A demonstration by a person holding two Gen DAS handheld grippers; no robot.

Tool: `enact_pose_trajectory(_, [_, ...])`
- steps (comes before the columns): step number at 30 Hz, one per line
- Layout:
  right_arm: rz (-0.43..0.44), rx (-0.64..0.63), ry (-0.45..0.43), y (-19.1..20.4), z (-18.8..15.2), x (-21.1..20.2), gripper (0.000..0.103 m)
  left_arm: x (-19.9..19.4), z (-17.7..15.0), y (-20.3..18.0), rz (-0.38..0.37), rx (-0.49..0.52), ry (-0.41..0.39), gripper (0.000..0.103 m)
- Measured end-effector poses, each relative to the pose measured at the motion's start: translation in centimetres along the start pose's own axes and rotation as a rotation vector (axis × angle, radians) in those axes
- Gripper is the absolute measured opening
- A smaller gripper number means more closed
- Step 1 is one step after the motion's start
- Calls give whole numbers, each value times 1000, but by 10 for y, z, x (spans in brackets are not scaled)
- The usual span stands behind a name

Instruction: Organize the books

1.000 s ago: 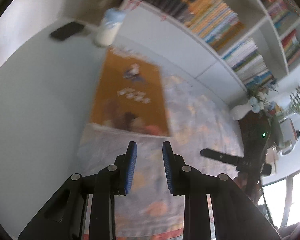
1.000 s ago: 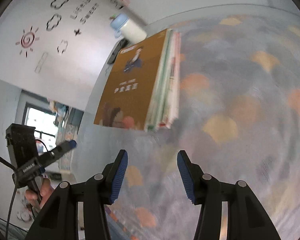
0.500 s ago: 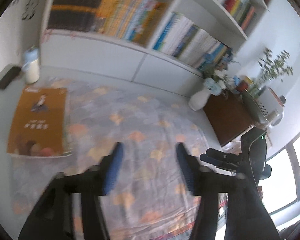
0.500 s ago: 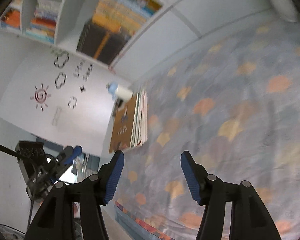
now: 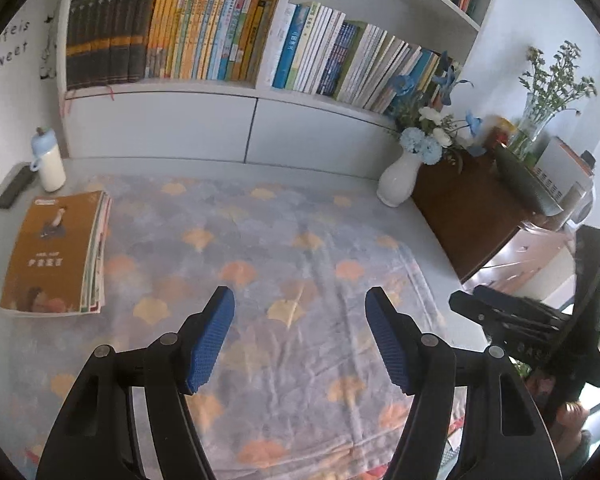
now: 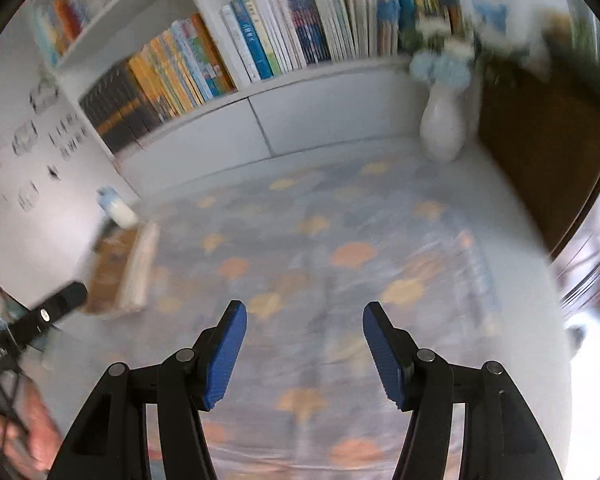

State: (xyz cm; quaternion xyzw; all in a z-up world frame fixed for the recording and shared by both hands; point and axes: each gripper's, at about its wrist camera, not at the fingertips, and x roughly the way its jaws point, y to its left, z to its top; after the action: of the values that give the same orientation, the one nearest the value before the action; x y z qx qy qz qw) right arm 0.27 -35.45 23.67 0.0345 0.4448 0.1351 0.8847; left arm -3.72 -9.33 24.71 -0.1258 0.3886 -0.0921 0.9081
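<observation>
A stack of thin books [image 5: 56,252] with an orange-brown cover on top lies flat at the left end of the patterned cloth [image 5: 284,236]; the right wrist view shows the stack [image 6: 120,272] blurred. Behind the cloth, a white bookshelf [image 5: 160,88] holds rows of upright books [image 5: 196,32]. My left gripper [image 5: 299,300] hovers over the cloth, right of the stack, open with nothing between its blue pads. My right gripper [image 6: 305,312] also hangs over the middle of the cloth, open and holding nothing.
A white bottle with a blue cap [image 5: 50,166] and a dark flat device [image 5: 16,192] sit behind the stack. A white vase of flowers [image 5: 398,182] stands at the cloth's far right corner, beside a dark brown cabinet [image 5: 468,216].
Both grippers have drawn back from the book stack and tilted up, bringing the shelf into view. The left jaws have spread much wider, the right jaws a little.
</observation>
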Motion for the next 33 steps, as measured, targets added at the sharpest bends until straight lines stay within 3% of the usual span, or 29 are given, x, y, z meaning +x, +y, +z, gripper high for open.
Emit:
enact_pose_trajectory(3, [-12, -81, -33, 12, 0, -11, 59, -9, -2, 2, 46, -25, -13, 77])
enact_pose_trajectory(6, [-21, -124, -61, 27, 5, -16, 64, -17, -1, 2, 132, -4, -20, 78])
enact_pose_trajectory(10, [-54, -72, -77, 34, 9, -20, 71, -29, 2, 2, 210, -15, -47, 79])
enact_pose_trajectory(13, [-83, -48, -121, 38, 7, -32, 72, -36, 1, -4, 193, -56, -90, 89])
enact_pose_trajectory(15, [-109, -53, -149, 41, 3, -38, 82, -38, -1, -6, 190, -79, -127, 93])
enact_pose_trajectory(17, [-137, -74, -176, 42, -2, -42, 86, -39, -1, -8, 226, -97, -150, 93])
enact_pose_trajectory(20, [-165, -91, -188, 40, -4, -45, 86, -37, 2, -12, 240, -96, -136, 93])
enact_pose_trajectory(27, [-121, -51, -160, 25, -6, -43, 86, -38, -1, -31, 310, -63, -151, 94])
enact_pose_trajectory(33, [-147, -60, -156, 21, -8, -40, 86, -24, -10, -33, 327, -59, -96, 94])
